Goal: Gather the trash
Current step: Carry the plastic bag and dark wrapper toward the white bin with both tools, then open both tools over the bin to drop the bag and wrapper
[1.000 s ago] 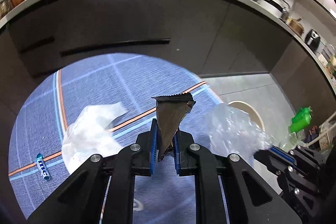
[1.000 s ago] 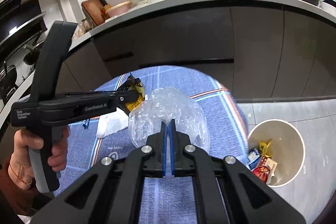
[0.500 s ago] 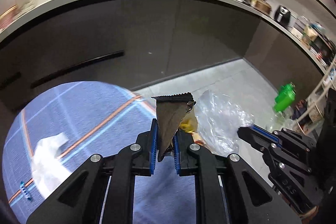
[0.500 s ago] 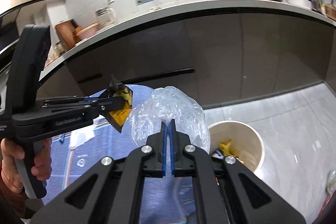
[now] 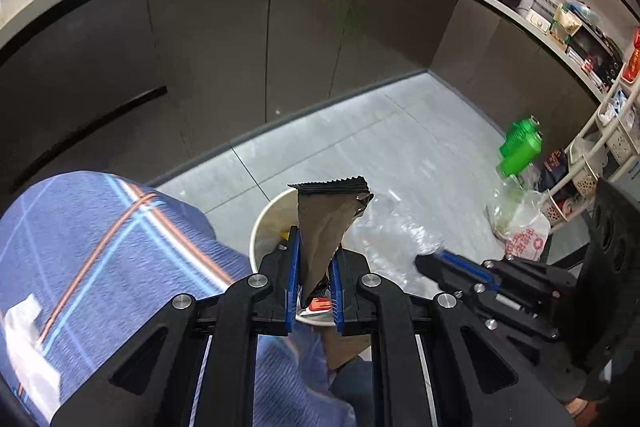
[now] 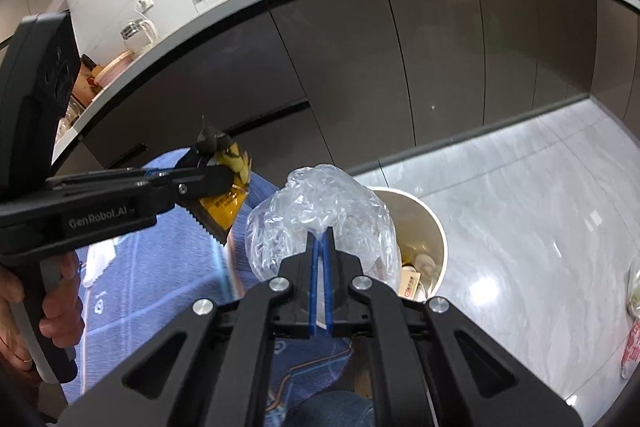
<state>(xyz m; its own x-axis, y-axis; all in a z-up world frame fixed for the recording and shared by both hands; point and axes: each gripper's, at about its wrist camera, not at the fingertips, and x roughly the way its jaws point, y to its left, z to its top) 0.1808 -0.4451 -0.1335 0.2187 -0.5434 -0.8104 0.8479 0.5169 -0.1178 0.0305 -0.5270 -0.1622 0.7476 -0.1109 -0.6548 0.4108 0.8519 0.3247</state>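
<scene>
My left gripper (image 5: 314,247) is shut on a brown and yellow snack wrapper (image 5: 326,223), held above the near rim of the round white trash bin (image 5: 266,223). The wrapper (image 6: 228,187) and left gripper (image 6: 218,183) also show at the left of the right wrist view. My right gripper (image 6: 320,239) is shut on a crumpled clear plastic bag (image 6: 320,203), held beside the bin (image 6: 434,227), which holds several wrappers. The bag (image 5: 394,231) also shows in the left wrist view, with the right gripper (image 5: 430,261) to its right.
A table with a blue striped cloth (image 5: 100,247) lies to the left, with a white plastic scrap (image 5: 24,315) on it. Dark kitchen cabinets (image 5: 280,47) stand ahead. A green bottle (image 5: 520,147), a filled plastic bag (image 5: 520,227) and a white rack (image 5: 600,147) stand at the right on the grey floor.
Both grippers have swung right from over the table toward the bin, each still holding its piece of trash. The bin is now right below them.
</scene>
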